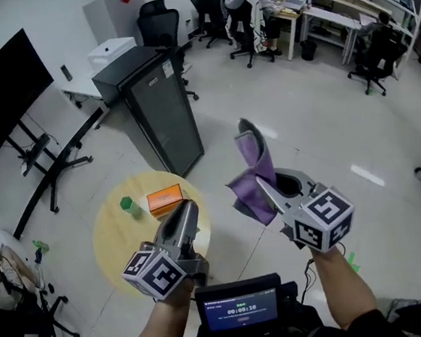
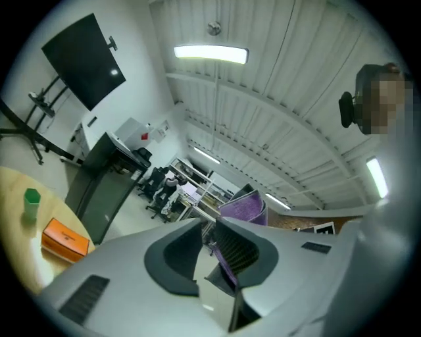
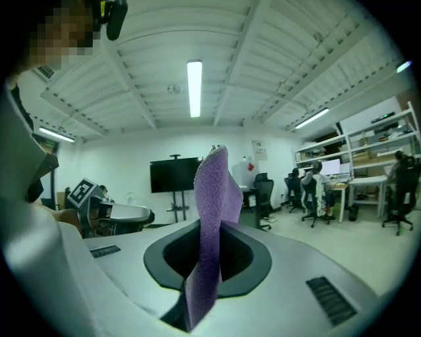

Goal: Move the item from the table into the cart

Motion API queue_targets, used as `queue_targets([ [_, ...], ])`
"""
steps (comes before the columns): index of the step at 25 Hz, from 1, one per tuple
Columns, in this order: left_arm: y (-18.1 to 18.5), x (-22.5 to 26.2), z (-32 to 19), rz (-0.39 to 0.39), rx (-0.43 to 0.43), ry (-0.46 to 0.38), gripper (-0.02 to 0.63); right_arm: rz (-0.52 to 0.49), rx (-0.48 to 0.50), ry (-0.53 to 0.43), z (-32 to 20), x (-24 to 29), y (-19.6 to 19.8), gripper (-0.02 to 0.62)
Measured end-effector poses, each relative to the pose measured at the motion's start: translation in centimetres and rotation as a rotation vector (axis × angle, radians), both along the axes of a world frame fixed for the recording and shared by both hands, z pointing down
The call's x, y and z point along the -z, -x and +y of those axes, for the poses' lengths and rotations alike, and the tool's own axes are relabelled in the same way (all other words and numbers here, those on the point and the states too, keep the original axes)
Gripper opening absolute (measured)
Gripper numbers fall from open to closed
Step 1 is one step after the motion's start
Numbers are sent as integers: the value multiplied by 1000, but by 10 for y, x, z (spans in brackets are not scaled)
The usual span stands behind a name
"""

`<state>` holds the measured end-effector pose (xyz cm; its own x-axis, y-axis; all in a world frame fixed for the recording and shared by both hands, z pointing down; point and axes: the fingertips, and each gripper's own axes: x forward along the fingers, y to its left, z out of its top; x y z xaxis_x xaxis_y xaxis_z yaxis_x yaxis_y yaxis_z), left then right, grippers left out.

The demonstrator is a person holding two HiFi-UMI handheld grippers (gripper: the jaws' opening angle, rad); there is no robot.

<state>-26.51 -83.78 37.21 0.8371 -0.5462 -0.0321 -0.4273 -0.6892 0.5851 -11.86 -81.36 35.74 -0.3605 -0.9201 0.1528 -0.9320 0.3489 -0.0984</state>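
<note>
My right gripper (image 1: 265, 188) is clamped on the one purple cloth (image 1: 253, 159), which stands upright, clear of my left gripper (image 1: 187, 206), whose jaws are apart and empty. Round table (image 1: 113, 243): one orange box (image 1: 164, 199), one green container (image 1: 129, 205).

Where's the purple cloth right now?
Head view, centre-right: the purple cloth is pinched in the right gripper, held up over the floor, right of the round table.
</note>
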Motion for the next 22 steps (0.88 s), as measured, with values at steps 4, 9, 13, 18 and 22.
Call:
queue_targets([
  [4, -67, 2, 11, -44, -212, -92, 2, 3, -207, -44, 38, 10, -62, 14],
  [9, -198, 0, 93, -42, -468, -137, 2, 24, -455, -70, 159, 12, -171, 14],
  [13, -312, 6, 205, -31, -676, -154, 2, 25, -662, -102, 291, 24, -263, 14],
  [18, -431, 21, 360, 5, -904, -160, 2, 69, -876, -132, 466, 49, -347, 14],
  [22, -524, 32, 502, 25, -1070, -185, 2, 95, -1057, -155, 622, 62, -412, 14],
])
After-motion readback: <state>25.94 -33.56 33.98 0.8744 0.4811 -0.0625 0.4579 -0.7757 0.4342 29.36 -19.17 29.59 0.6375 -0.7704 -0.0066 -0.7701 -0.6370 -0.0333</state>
